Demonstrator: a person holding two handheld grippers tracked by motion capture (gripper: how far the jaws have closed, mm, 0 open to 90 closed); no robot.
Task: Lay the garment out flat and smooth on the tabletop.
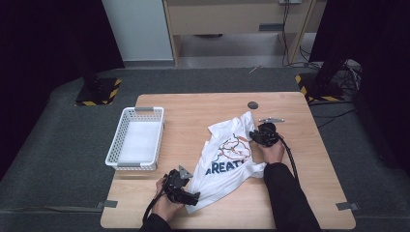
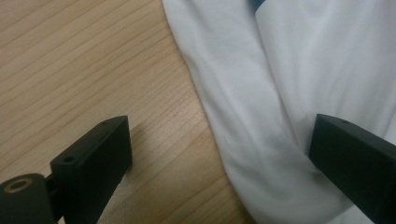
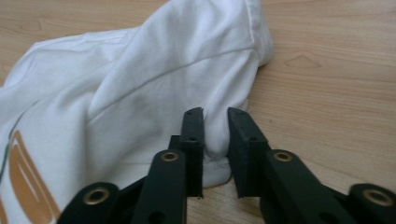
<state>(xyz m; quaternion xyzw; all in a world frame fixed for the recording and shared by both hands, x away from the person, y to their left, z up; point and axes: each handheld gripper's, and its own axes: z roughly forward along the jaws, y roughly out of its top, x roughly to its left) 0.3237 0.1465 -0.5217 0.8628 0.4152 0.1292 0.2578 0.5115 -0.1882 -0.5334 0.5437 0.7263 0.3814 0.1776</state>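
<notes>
Two black jaws of my right gripper [image 3: 215, 154] rise close before its camera, drawn nearly together and pinching a small fold of a white T-shirt [image 3: 140, 93] at its edge, where the cloth bunches between the pads. From above, that right gripper [image 1: 257, 136] sits at the right side of the T-shirt [image 1: 227, 162], which lies crumpled on the wooden table [image 1: 193, 111], right of centre and reaching toward the near edge. On the shirt's front is an orange and dark line drawing, and under it dark blue capital letters; I can read "REAT", the rest being lost in folds. My left gripper [image 1: 191, 197] rests at the near left corner of the shirt, with a grey three-cornered plate on top. Seen along it, the left gripper [image 2: 219, 154] has its jaws spread wide: one stands over bare wood, the other over the white cloth, with the shirt's edge lying between them and nothing pressed. A white plastic basket [image 1: 112, 150] stands on the left of the table, well apart from the shirt. Farther off, near the far edge, is a small dark round disc [image 1: 253, 105], and just right of the shirt a small flat metal piece [image 1: 271, 119].
</notes>
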